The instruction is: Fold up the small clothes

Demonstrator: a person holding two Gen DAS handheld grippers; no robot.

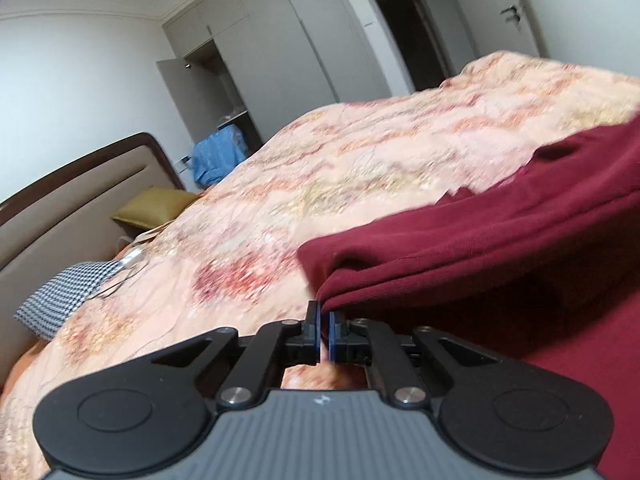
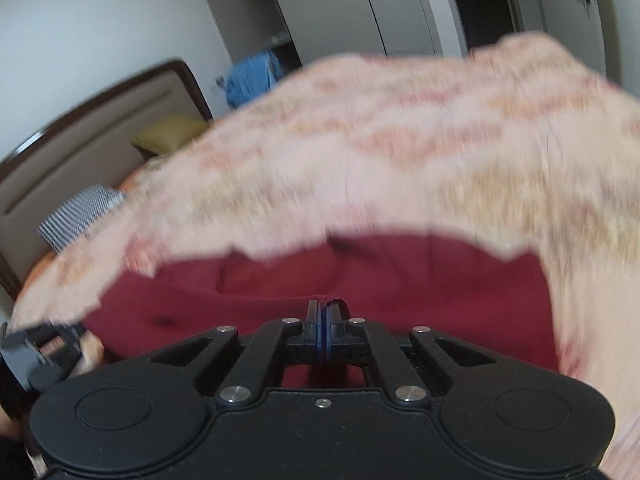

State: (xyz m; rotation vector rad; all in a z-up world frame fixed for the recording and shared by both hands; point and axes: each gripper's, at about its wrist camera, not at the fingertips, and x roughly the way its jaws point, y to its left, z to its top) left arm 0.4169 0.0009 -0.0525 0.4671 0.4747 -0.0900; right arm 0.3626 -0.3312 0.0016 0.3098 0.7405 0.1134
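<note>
A dark red garment [image 1: 500, 236] lies on a bed with a peach floral bedspread [image 1: 360, 160]. In the left wrist view its near edge is lifted in a folded layer. My left gripper [image 1: 324, 314] is shut, its tips at the garment's lifted corner; a thin gap shows between the blue pads and I cannot tell if cloth is in it. In the right wrist view the garment [image 2: 360, 276] spreads ahead, and my right gripper [image 2: 323, 306] is shut on a pinched edge of it. The left gripper [image 2: 44, 348] shows at the far left of that view.
A headboard [image 1: 80, 200] stands at the left, with a yellow pillow [image 1: 156, 206] and a checked pillow [image 1: 68, 296] before it. Wardrobes [image 1: 280, 48] and a blue cloth [image 1: 218, 156] stand behind the bed. The bedspread [image 2: 400, 152] is blurred.
</note>
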